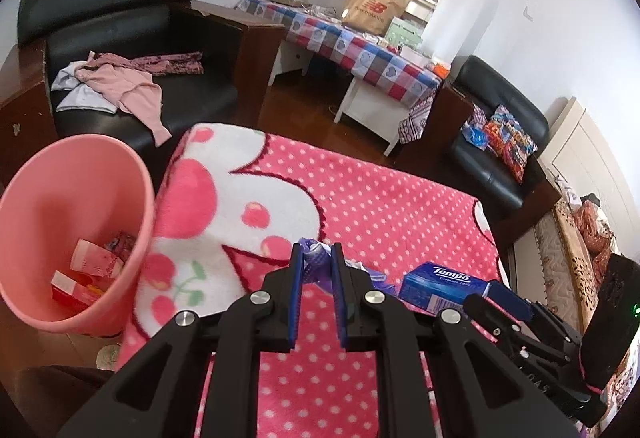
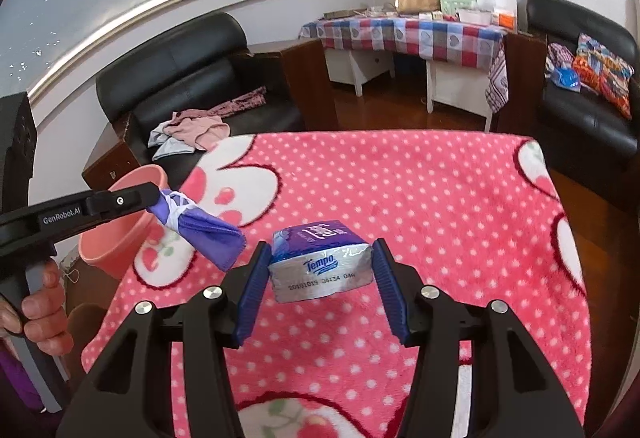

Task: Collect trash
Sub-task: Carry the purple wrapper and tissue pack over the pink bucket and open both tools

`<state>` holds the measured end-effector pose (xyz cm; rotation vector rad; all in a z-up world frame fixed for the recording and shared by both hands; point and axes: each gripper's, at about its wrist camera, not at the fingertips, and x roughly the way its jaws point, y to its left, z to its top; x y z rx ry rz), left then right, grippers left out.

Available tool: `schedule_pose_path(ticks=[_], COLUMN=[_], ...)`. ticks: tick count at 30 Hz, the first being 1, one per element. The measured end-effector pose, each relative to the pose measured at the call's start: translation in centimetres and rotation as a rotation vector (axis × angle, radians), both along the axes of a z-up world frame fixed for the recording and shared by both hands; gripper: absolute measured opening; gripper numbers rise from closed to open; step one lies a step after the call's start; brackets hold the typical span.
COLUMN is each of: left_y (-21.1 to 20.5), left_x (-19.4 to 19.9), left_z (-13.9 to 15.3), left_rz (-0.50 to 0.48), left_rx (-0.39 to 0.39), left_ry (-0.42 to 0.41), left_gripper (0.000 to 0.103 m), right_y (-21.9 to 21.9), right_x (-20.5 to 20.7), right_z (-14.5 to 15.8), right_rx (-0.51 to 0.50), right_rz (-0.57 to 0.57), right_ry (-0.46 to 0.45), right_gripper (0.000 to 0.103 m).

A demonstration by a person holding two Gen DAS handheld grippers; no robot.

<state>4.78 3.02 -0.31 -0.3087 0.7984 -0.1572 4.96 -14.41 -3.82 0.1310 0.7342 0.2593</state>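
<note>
My left gripper [image 1: 316, 264] is shut on a crumpled purple and white wrapper [image 1: 314, 258], held in the air above the pink dotted blanket [image 1: 380, 205]. In the right wrist view the wrapper [image 2: 208, 234] hangs from the left gripper [image 2: 154, 199], just right of the pink bin [image 2: 104, 250]. My right gripper [image 2: 320, 250] is shut on a blue Tempo tissue pack [image 2: 320, 266], lifted off the blanket [image 2: 400, 189]. The tissue pack [image 1: 436, 286] also shows at the lower right of the left wrist view. The pink bin [image 1: 60, 181] stands left of the blanket with some paper scraps inside.
A black armchair [image 1: 120, 17] with loose clothes sits behind the bin. Farther back stands a table under a checked cloth [image 1: 352, 45] with a brown paper bag [image 1: 376, 5]. A second black armchair [image 1: 492, 97] holds a bright cushion. A hand [image 2: 40, 310] grips the left tool's handle.
</note>
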Motion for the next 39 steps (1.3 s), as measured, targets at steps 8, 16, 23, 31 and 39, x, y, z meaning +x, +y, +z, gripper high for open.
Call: schedule_pose_path(ticks=[8, 16, 23, 31, 39], left_y=[3.0, 8.6, 15.4, 21.0, 22.8], left_x=[-1.8, -3.6, -5.7, -6.5, -3.7], left_z=[2.0, 4.8, 5.8, 3.9, 0.1], left_rz=[0.048, 0.167, 0.318, 0.398, 0.374], left_rx=[0.004, 0.073, 0.162, 0.226, 0.273], left_ry=[-0.056, -0.134, -0.158, -0.106, -0.014], left_gripper=[0.013, 0.013, 0.013, 0.013, 0.013], right_y=[2.4, 8.1, 15.7, 23.8, 29.3], right_x=[-0.1, 1.3, 2.8, 4.2, 4.6], right_z=[2.3, 5.2, 6.5, 5.0, 1.6], right_rx=[-0.006, -0.005, -0.013, -0.071, -0.178], right_rz=[0.048, 0.17, 0.316, 0.459, 0.54], right_ry=[-0.034, -0.077, -0.081, -0.017, 0.066], right_gripper=[0.053, 0.053, 0.053, 0.053, 0.053])
